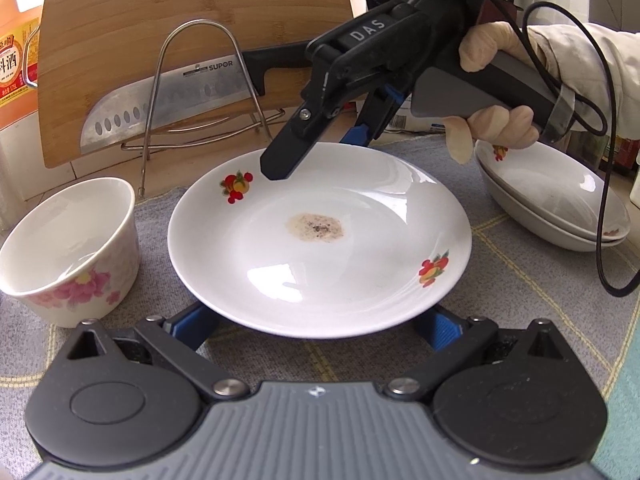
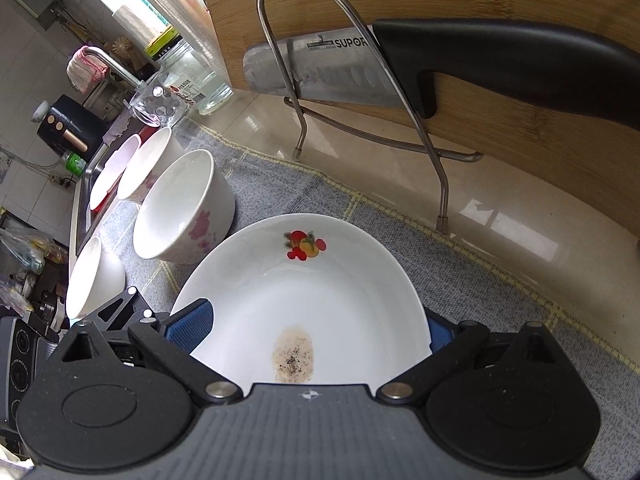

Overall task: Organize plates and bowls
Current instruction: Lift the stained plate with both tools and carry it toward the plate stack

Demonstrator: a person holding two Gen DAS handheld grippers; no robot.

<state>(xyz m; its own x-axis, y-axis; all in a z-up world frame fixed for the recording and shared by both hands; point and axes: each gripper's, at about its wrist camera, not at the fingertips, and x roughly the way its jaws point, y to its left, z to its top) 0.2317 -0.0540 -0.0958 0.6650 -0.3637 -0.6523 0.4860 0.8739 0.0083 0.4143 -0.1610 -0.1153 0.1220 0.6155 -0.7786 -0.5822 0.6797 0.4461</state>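
A white plate [image 1: 320,264] with fruit prints and a brown stain in its middle lies on the grey cloth. My left gripper [image 1: 316,320] is open at its near rim, and that rim hides the tips of the blue pads [image 1: 192,322]. My right gripper [image 1: 316,154], held by a gloved hand, reaches in from the far right, open. One of its fingers [image 1: 280,160] is over the far rim. In the right wrist view the plate [image 2: 320,292] fills the gap of the right gripper [image 2: 316,328]. A floral bowl [image 1: 68,248] stands left of the plate.
Two stacked plates [image 1: 560,204] sit at the right. Several bowls [image 2: 184,208] stand in a row towards the sink [image 2: 82,184]. Behind the plate are a wire rack [image 1: 200,92], a knife [image 1: 160,108], a cutting board [image 1: 160,8] and an orange bottle [image 1: 16,60].
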